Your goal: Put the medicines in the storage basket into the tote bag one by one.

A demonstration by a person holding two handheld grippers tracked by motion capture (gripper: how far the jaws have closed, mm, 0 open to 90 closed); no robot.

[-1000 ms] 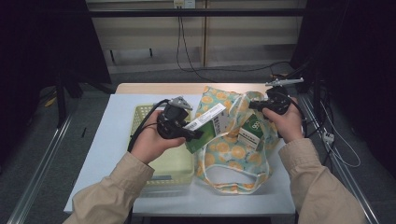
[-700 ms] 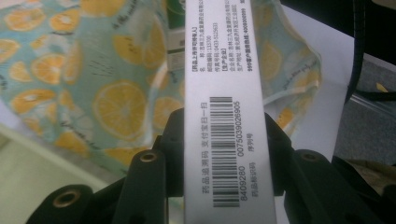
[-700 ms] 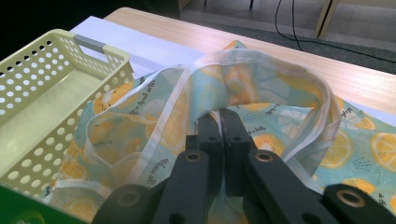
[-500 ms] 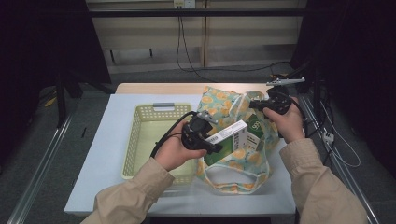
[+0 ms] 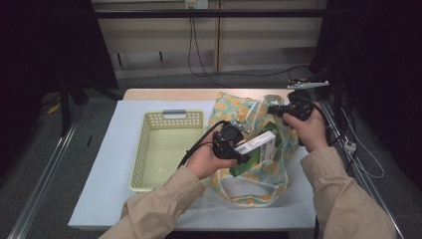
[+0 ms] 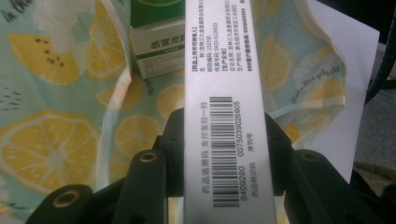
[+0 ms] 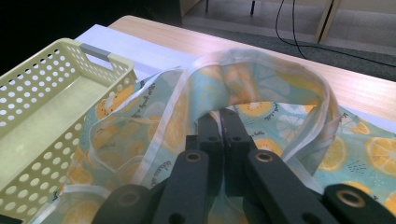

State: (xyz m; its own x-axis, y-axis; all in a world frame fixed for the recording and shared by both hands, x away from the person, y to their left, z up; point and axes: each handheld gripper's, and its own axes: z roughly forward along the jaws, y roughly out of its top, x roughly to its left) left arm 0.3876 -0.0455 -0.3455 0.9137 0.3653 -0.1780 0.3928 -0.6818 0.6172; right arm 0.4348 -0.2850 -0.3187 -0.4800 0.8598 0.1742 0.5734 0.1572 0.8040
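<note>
A lemon-print cloth bag [image 5: 238, 107] lies at the right of the table. My left gripper [image 5: 238, 148] is shut on a long white and green medicine box [image 5: 258, 148] and holds it over the bag's mouth. In the left gripper view the barcoded box [image 6: 219, 56] sits clamped between both jaws of my left gripper [image 6: 223, 119], and a second green and white box [image 6: 156, 42] lies inside the bag [image 6: 56, 140]. My right gripper [image 5: 282, 110] is shut on the bag's handle strap [image 7: 261, 58] and lifts it; in its own view the right gripper [image 7: 219, 116] has its jaws pressed together on the fabric.
A pale yellow perforated basket [image 5: 141, 149] with a grey handle stands to the left of the bag, also seen as the basket [image 7: 46, 116] in the right gripper view. A white sheet [image 5: 107, 164] covers the wooden table. Cables run across the floor behind.
My left gripper has carried the box to the right and down, from beside the basket to over the bag's mouth. The right gripper has kept still on the strap.
</note>
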